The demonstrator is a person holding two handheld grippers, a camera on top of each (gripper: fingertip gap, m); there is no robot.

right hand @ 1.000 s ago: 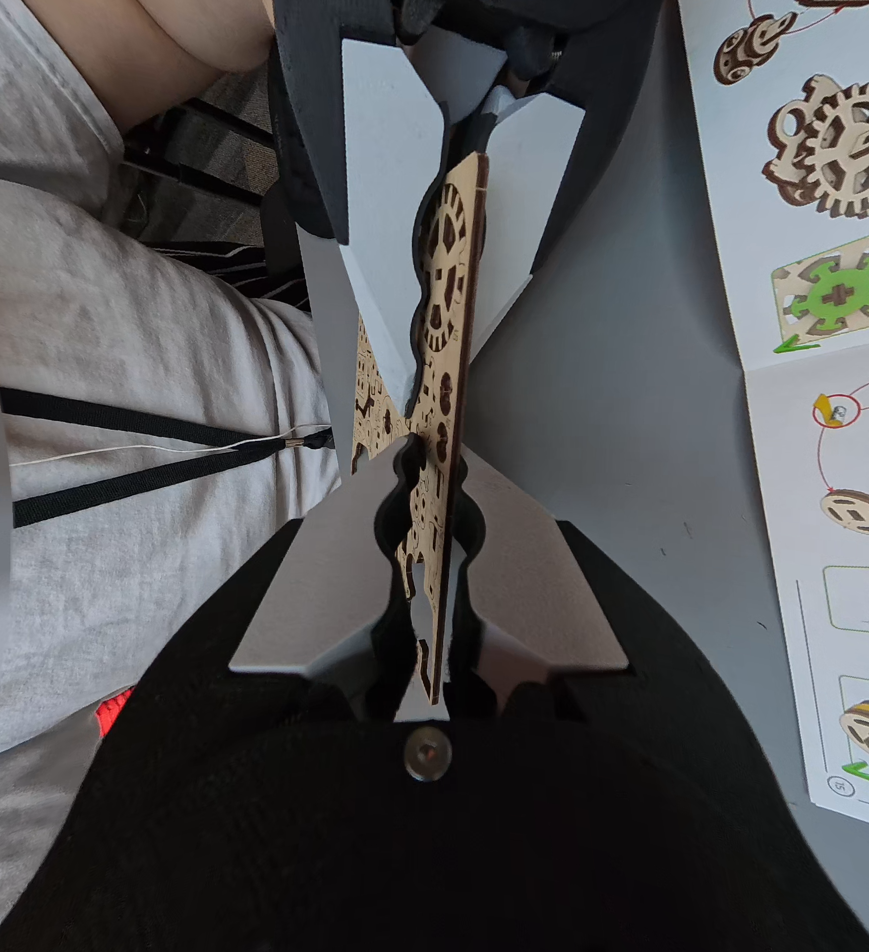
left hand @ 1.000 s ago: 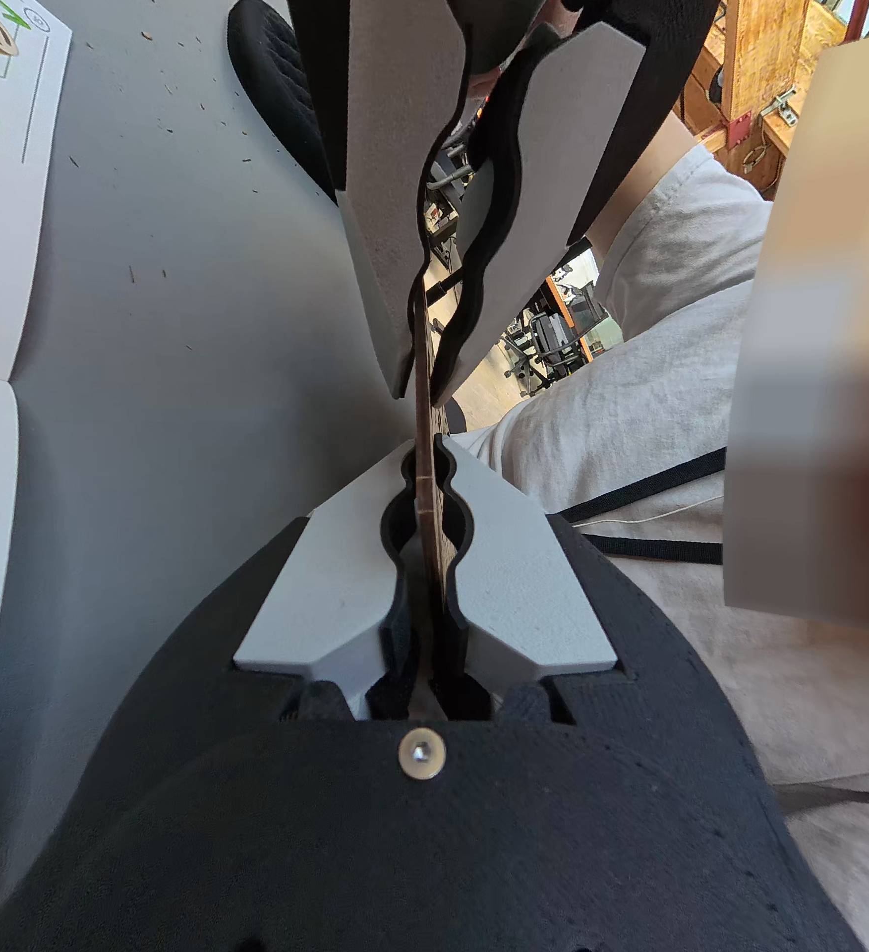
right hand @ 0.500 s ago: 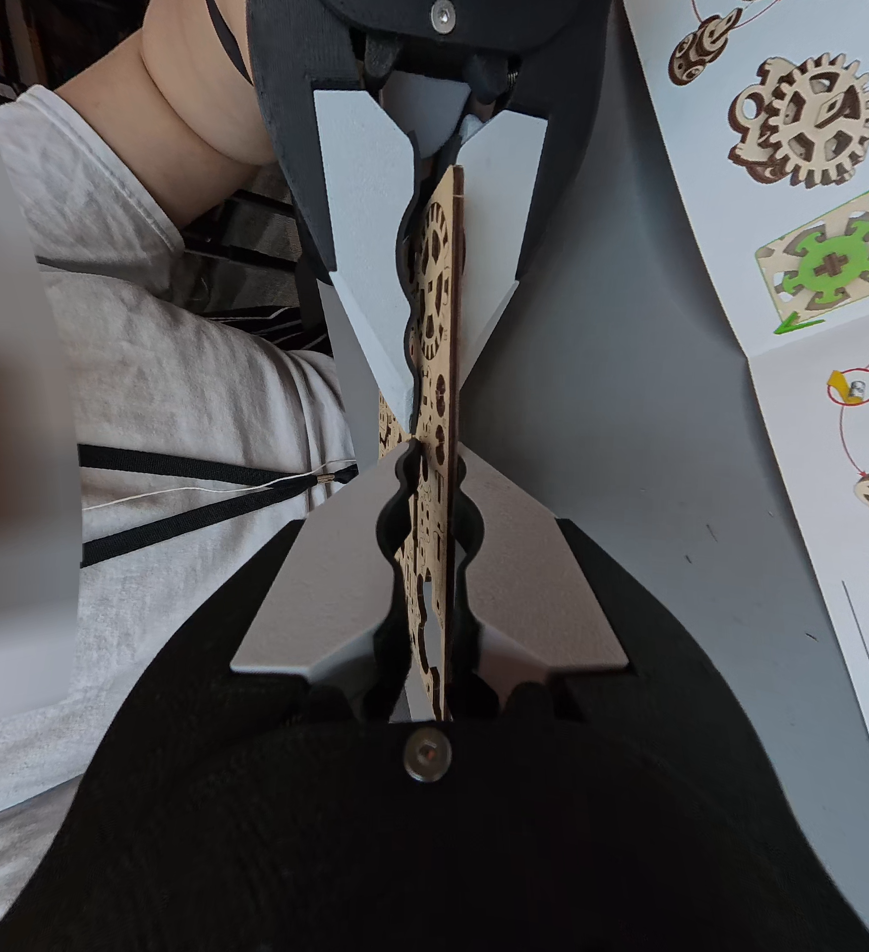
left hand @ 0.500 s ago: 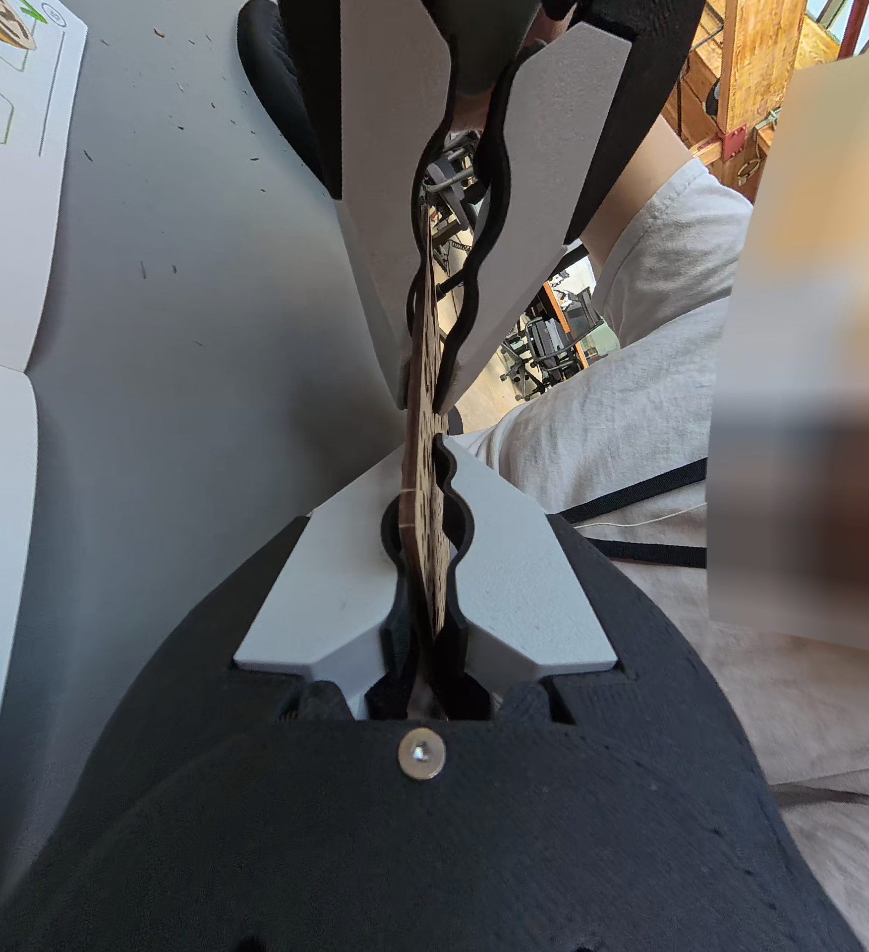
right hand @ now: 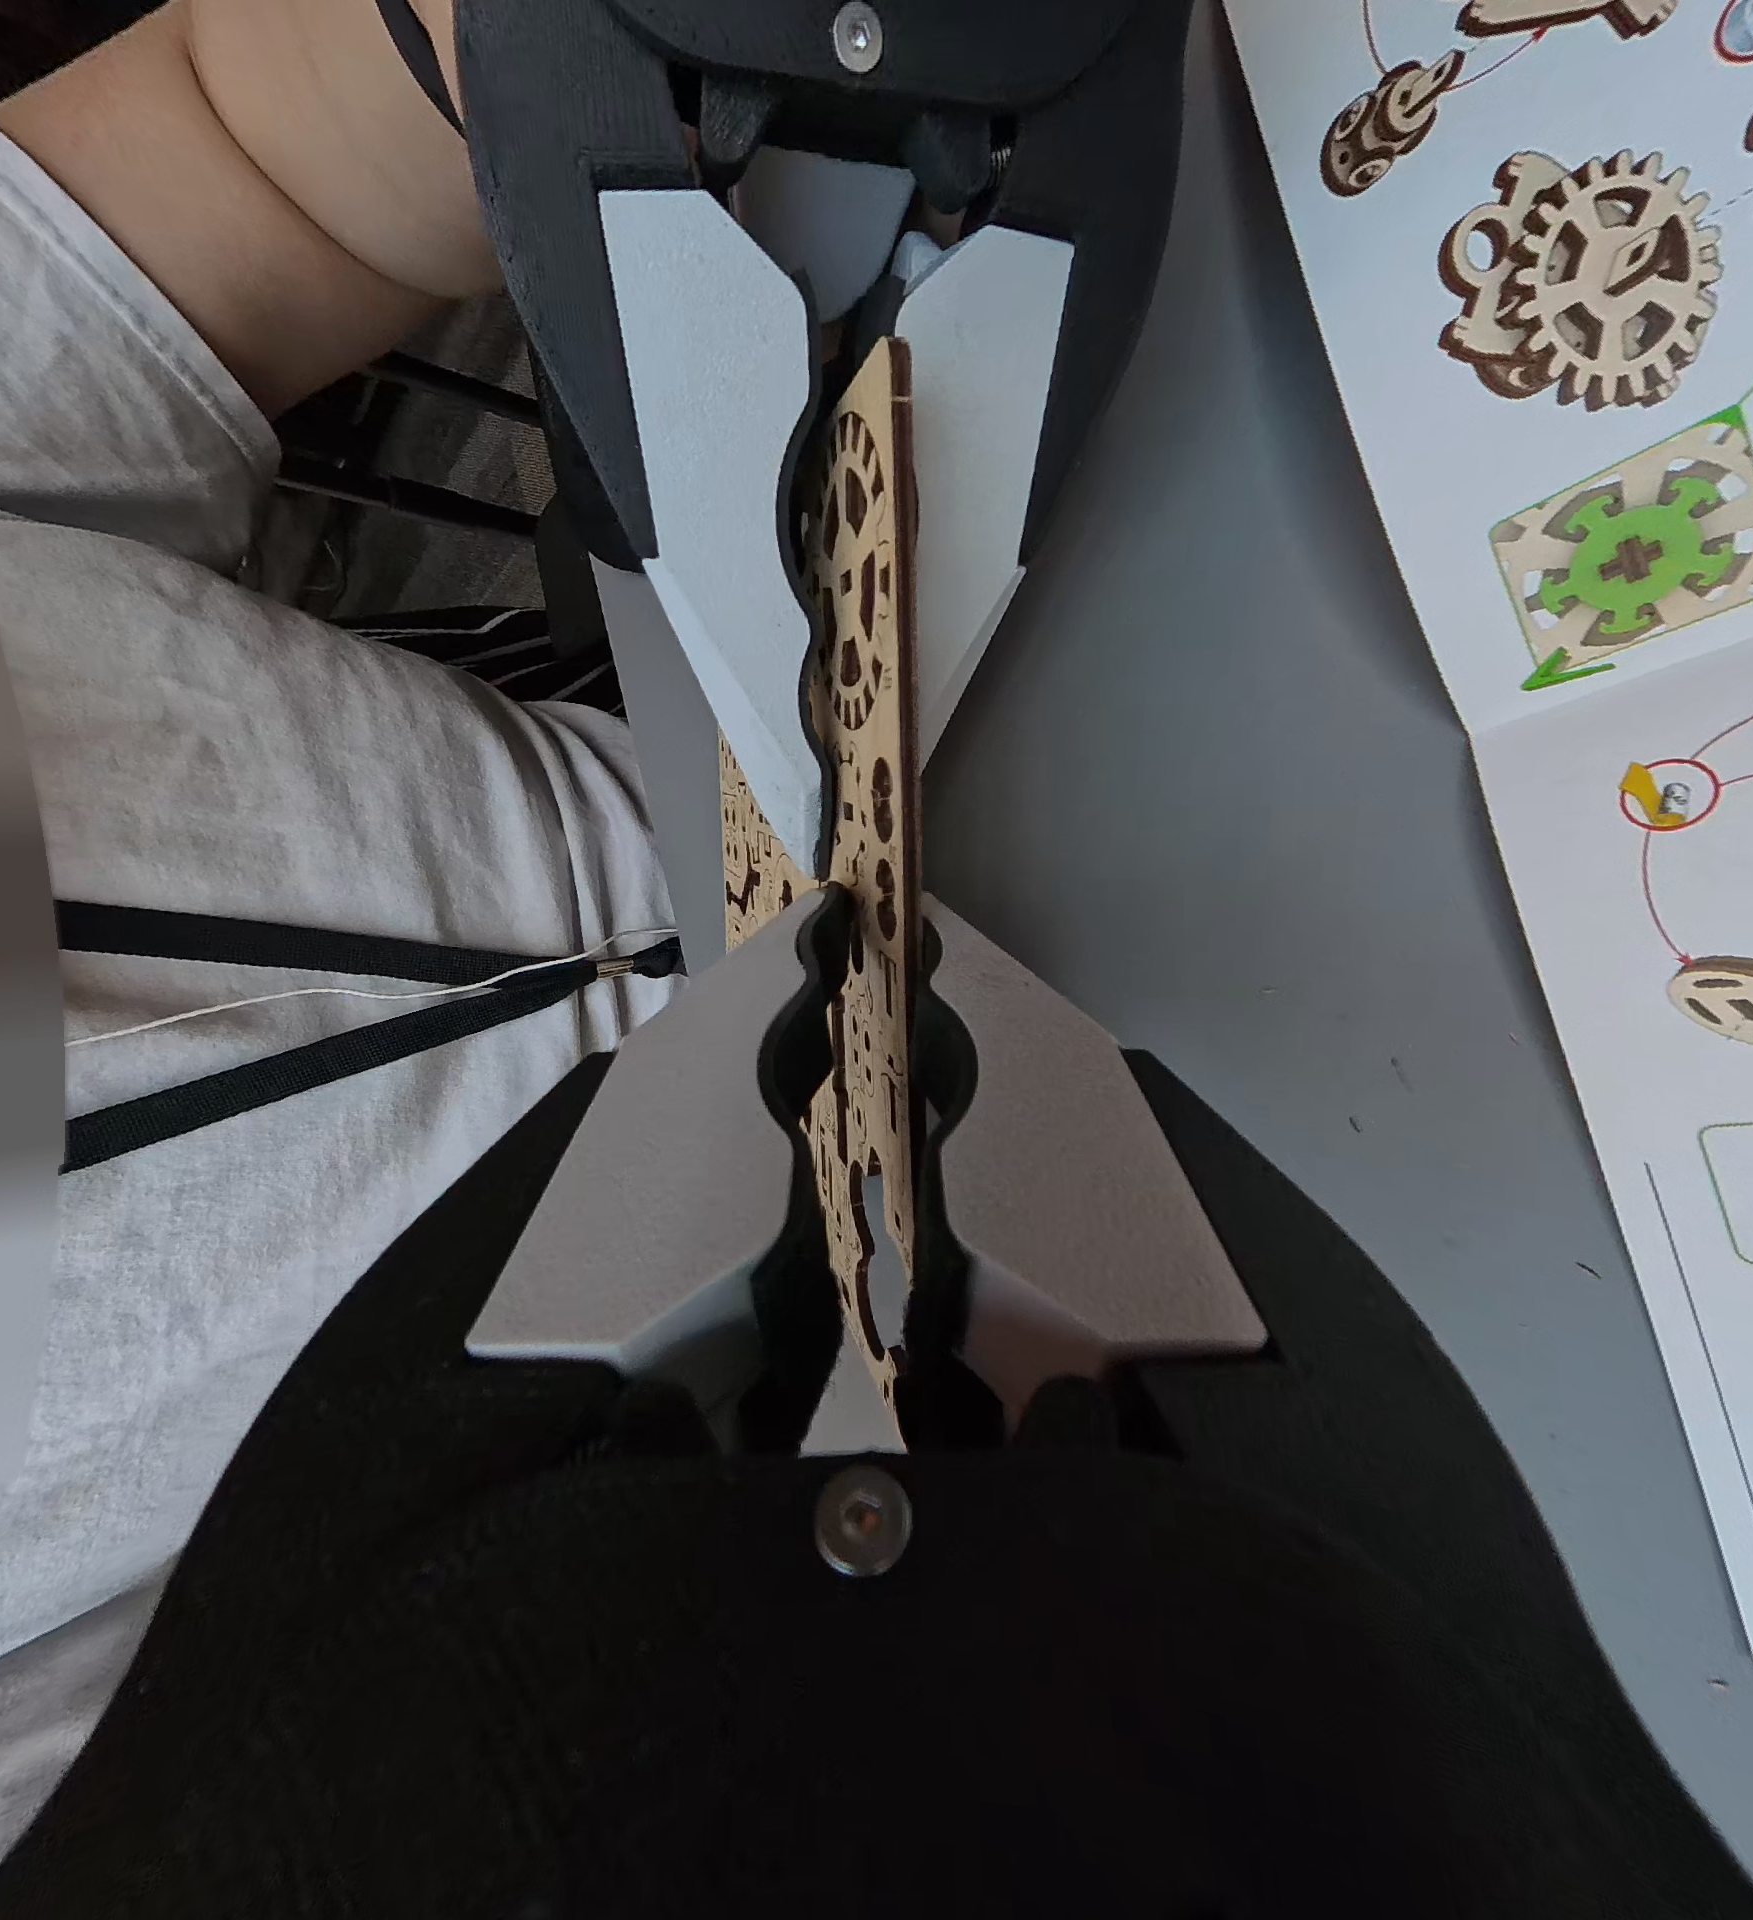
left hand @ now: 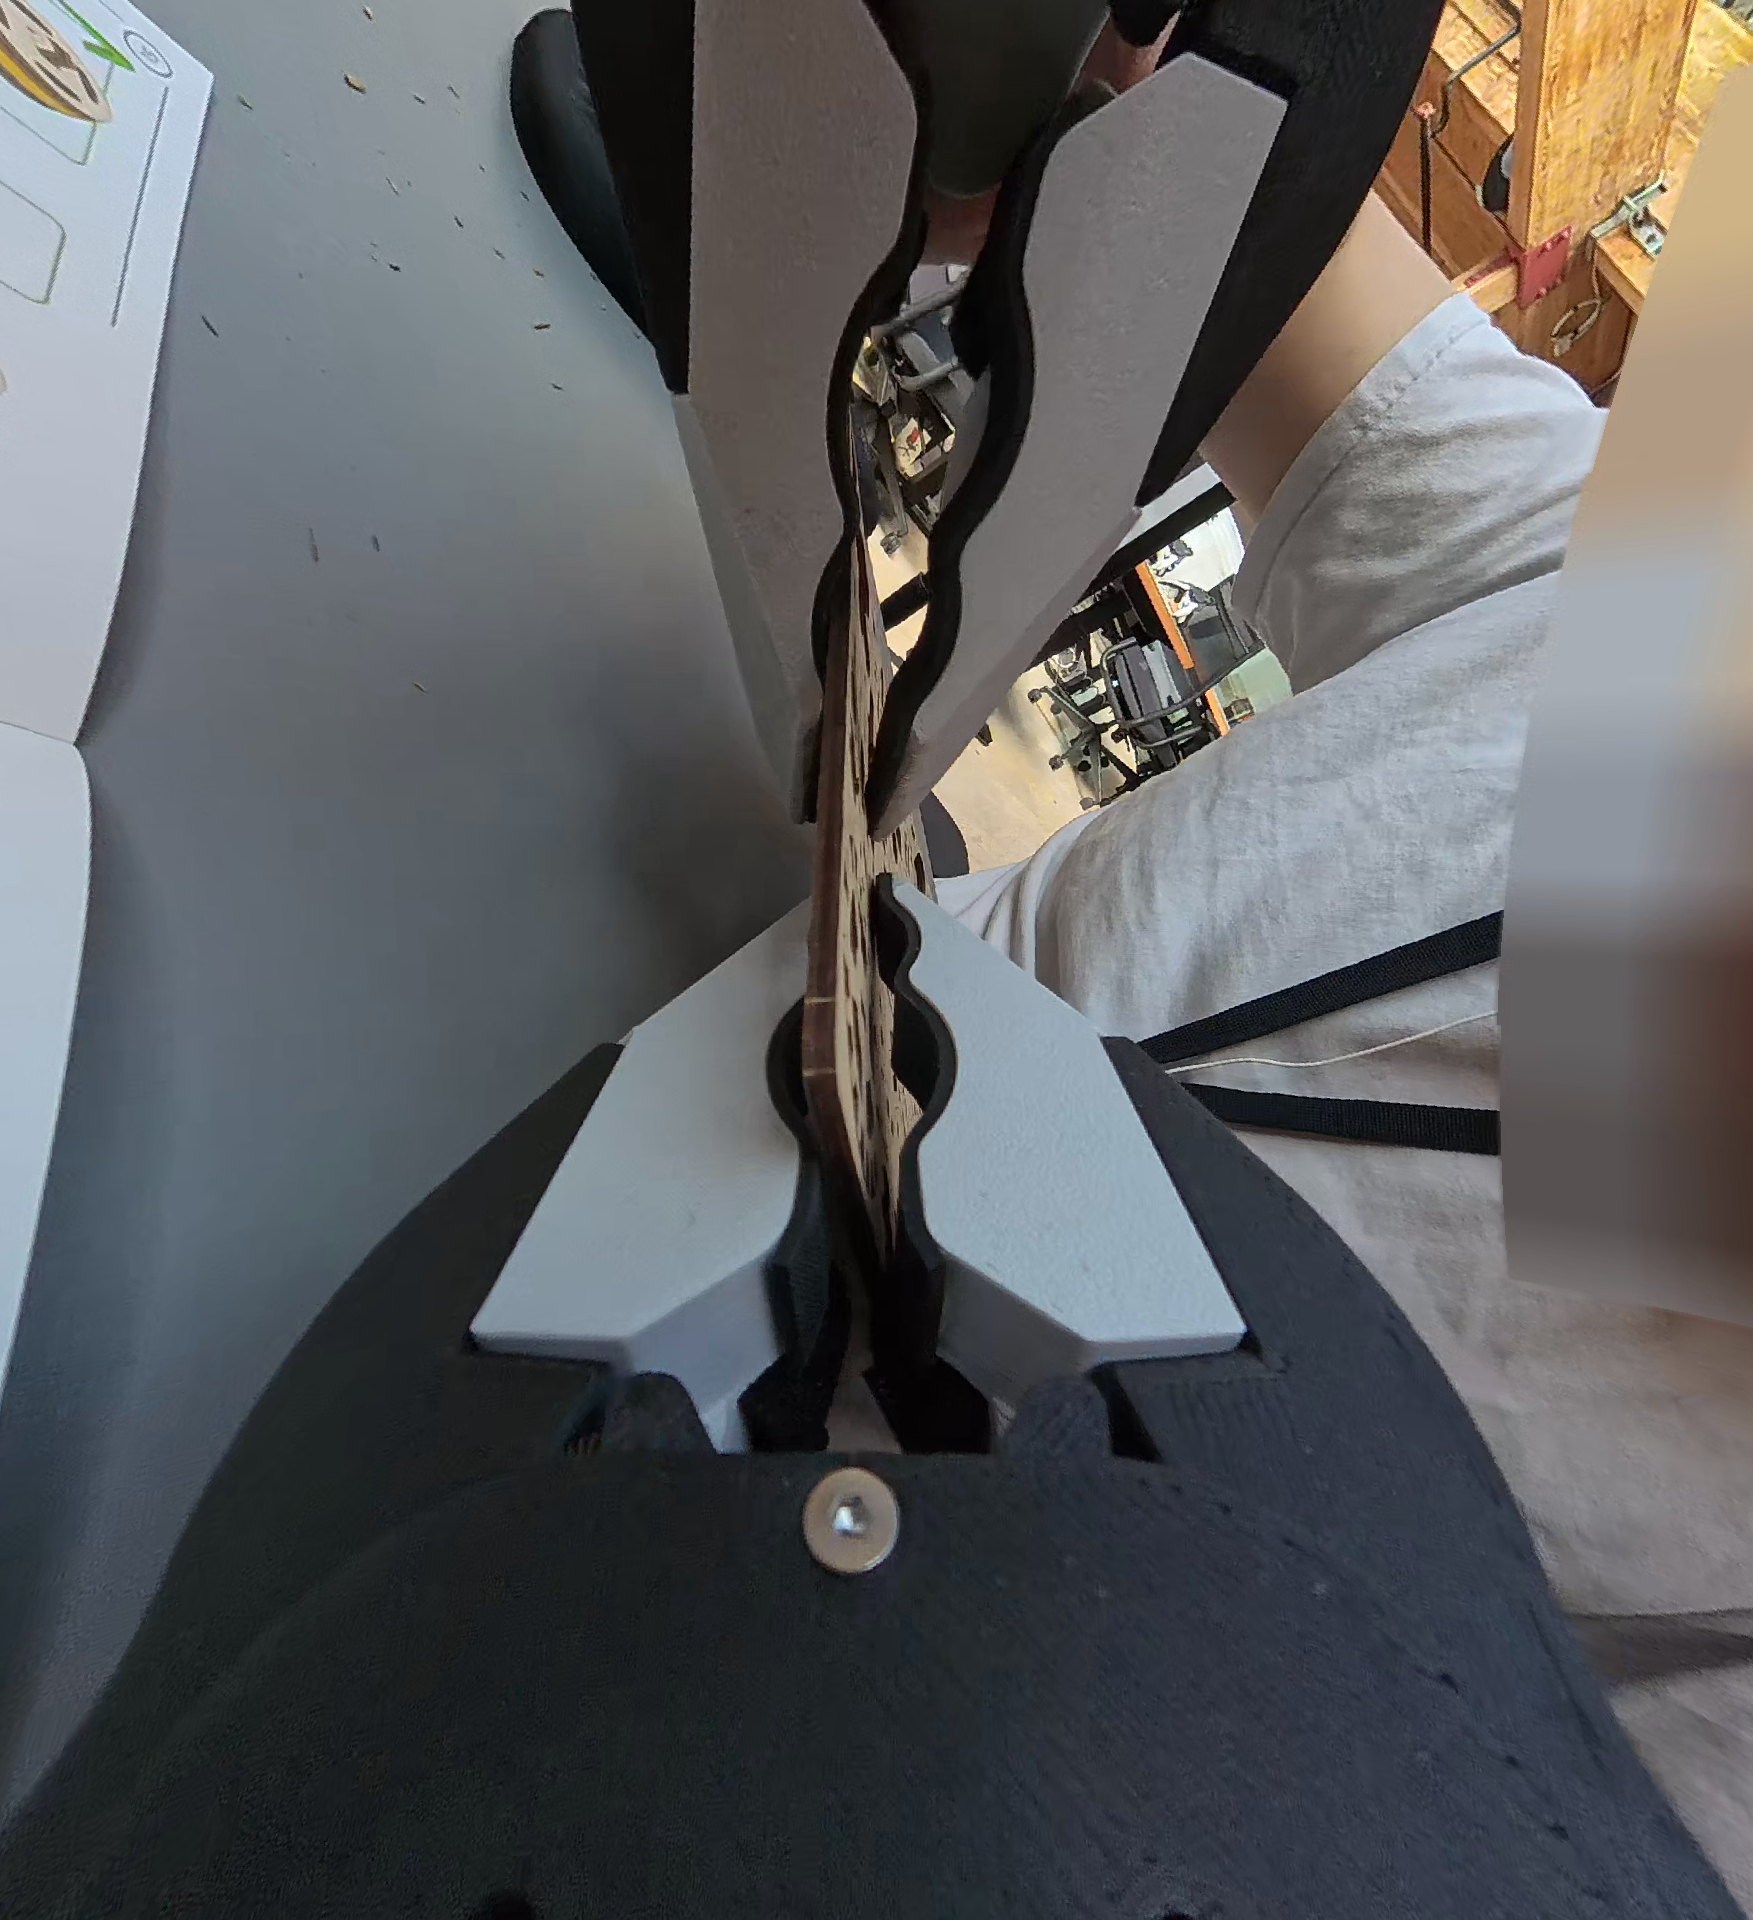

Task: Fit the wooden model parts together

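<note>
A thin laser-cut wooden sheet [right hand: 867, 582] with gear shapes cut into it is held edge-on in the air between both grippers. My right gripper [right hand: 877, 904] is shut on its near end. My left gripper [right hand: 867, 800] faces it from above and is shut on the far end. In the left wrist view the sheet [left hand: 856, 966] runs bowed from my left gripper [left hand: 846, 914] up into my right gripper [left hand: 843, 816]. The two grippers' tips almost touch. No loose wooden part shows.
A grey table [left hand: 384, 727] lies under the grippers. An open instruction booklet [right hand: 1620, 644] lies on it, also showing in the left wrist view [left hand: 10, 436]. A person in a white shirt [right hand: 280, 831] sits close. A black padded object [left hand: 571, 177] and wood crumbs lie on the table. My two grippers' fingertips are within a few centimetres of each other.
Both grippers keep their hold on the sheet. The pair has swung, so the sheet's face shows more in the left wrist view. The left gripper sits lower in the right wrist view.
</note>
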